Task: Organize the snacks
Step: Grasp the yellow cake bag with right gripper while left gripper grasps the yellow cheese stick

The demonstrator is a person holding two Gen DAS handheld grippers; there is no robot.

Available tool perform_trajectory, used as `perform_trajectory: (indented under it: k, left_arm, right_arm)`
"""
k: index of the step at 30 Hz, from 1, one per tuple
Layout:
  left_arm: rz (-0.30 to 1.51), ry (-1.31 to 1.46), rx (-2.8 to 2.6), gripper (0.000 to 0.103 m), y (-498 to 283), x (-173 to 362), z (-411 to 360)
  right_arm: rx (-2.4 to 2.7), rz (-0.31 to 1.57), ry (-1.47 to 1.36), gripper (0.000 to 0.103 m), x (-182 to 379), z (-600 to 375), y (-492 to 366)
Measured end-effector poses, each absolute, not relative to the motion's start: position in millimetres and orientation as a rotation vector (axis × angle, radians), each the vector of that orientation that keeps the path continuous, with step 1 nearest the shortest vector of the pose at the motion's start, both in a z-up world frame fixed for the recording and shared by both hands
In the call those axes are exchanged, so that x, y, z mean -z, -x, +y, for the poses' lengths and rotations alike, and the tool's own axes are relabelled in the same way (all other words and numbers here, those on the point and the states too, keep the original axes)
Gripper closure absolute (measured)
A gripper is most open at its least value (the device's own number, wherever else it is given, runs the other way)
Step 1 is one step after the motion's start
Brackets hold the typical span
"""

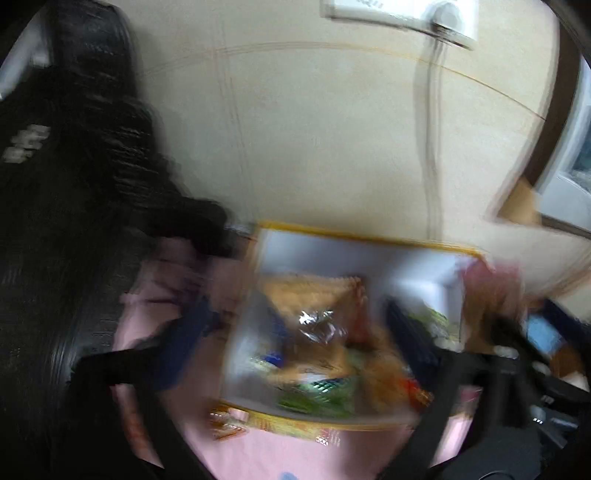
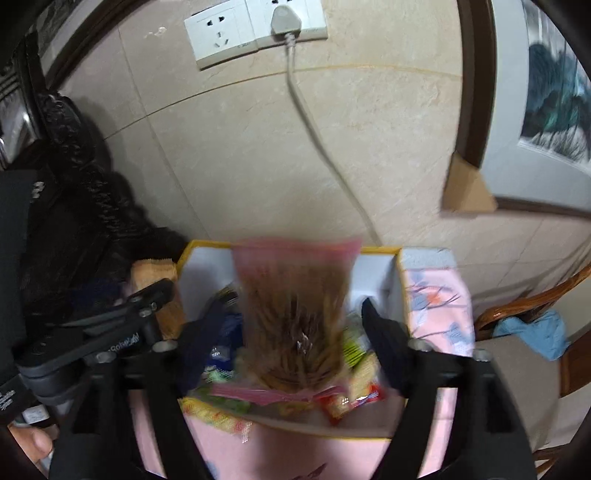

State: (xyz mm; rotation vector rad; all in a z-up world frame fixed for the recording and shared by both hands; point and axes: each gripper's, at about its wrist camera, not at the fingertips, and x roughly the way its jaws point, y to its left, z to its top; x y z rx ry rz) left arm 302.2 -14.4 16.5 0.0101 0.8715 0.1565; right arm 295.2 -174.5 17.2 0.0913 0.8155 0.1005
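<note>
A white box with a yellow rim (image 2: 207, 246) stands on a pink flowered cloth and holds several snack packets. A clear bag of brown snack sticks with pink ends (image 2: 295, 314) is upright and blurred over the box. It lies between the fingers of my right gripper (image 2: 293, 341), which is open, with both pads beside the bag rather than pressing on it. The left wrist view is badly smeared. There my left gripper (image 1: 297, 336) is open over the same box (image 1: 332, 232), with the shiny bag (image 1: 314, 325) below it among the packets.
Behind the box a tiled wall carries a socket (image 2: 255, 29) with a plug and a hanging cable. A black jacket (image 2: 74, 206) lies at the left. A wooden chair with a blue cloth (image 2: 532, 332) and a framed picture (image 2: 546, 103) are on the right. A thumb (image 2: 33, 443) shows at the lower left.
</note>
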Motion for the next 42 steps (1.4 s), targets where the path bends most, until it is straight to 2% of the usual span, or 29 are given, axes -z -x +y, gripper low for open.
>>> perform_trajectory:
  k: [10,15,20,24,31,32,35,38,40,41,42]
  left_arm:
    - [0.857,0.023,-0.089,0.002,-286,-31,-9]
    - [0.863,-0.019,-0.071,0.002,-243,-26,-11]
    - [0.975,-0.090,-0.011,0.002,-164,30,-9]
    - [1.072,-0.081,0.021,0.002,-102,81,3]
    - [1.289,-0.096,-0.010,0.002,-39,146,30]
    - [1.306,-0.087,-0.017,0.002,-36,150,33]
    - [1.319,-0.076,-0.011,0.002,-28,152,34]
    - [1.328,-0.096,0.017,0.002,-20,155,27]
    - [1.344,-0.105,0.042,0.002,-14,160,19]
    - [1.353,-0.110,0.051,0.002,-14,164,15]
    - [1.357,-0.115,0.056,0.002,-13,167,11]
  right_arm:
    - [-0.126,0.808,-0.083,0.006,-28,-183,-271]
    - [-0.183,0.862,-0.031,0.005,-19,-192,-220]
    - [-0.201,1.060,-0.014,0.004,48,-226,-134]
    - [-0.200,1.241,-0.104,0.004,106,-250,-56]
    - [-0.222,1.316,-0.086,0.005,154,-233,3]
    - [-0.219,1.305,-0.076,0.007,158,-230,2]
    - [-0.206,1.316,-0.032,0.026,178,-222,-4]
    - [-0.205,1.318,-0.046,0.032,190,-218,-4]
    - [-0.207,1.301,0.012,0.045,191,-210,-4]
    - [-0.226,1.305,0.014,0.057,190,-207,-4]
    - [-0.246,1.313,-0.013,0.062,189,-207,-4]
